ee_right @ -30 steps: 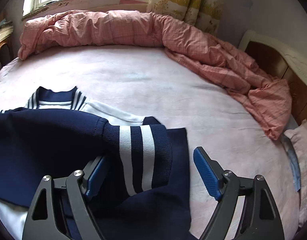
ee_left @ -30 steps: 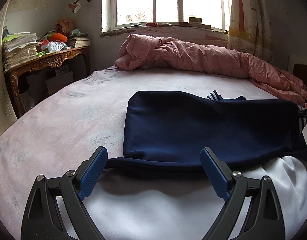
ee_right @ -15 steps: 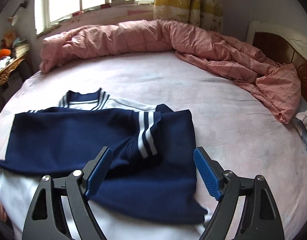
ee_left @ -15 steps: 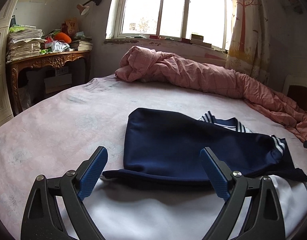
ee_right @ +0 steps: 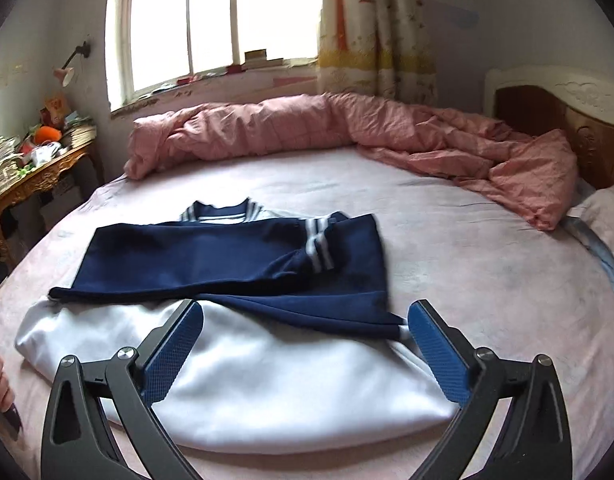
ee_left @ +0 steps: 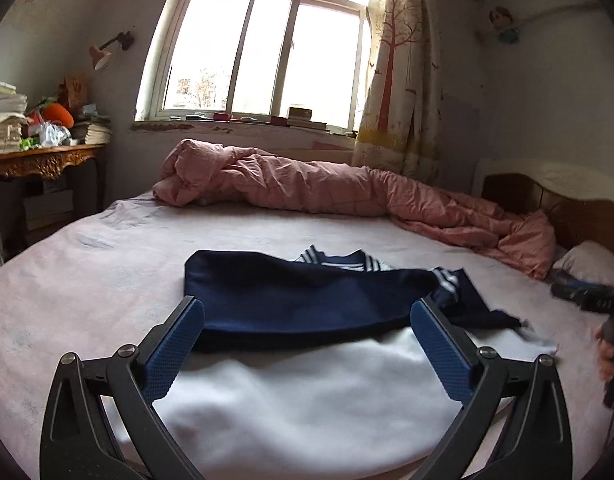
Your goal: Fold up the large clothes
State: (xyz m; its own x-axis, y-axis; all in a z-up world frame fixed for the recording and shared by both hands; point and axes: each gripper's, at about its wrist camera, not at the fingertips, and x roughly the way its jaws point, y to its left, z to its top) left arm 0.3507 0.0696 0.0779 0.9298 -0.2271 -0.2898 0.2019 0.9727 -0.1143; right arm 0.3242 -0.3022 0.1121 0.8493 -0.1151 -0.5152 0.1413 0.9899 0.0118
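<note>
A white jacket (ee_right: 267,380) with navy sleeves (ee_right: 235,256) lies flat on the pink bed (ee_right: 467,264). Both navy sleeves are folded across its upper part, striped cuff (ee_right: 319,244) on top, striped collar (ee_right: 223,212) at the far end. In the left wrist view the white body (ee_left: 307,396) is near and the navy sleeves (ee_left: 307,300) lie beyond. My left gripper (ee_left: 307,344) is open and empty above the jacket's near edge. My right gripper (ee_right: 305,348) is open and empty above the white body.
A rumpled pink quilt (ee_left: 327,188) lies along the far side of the bed under the window. A carved wooden desk (ee_left: 39,160) piled with papers stands at the left. A headboard (ee_right: 567,120) and a pillow (ee_left: 587,264) are at the right.
Both grippers have pulled back and risen away from the jacket, open throughout. The navy sleeves lie as folded. More of the white body and the room is in view.
</note>
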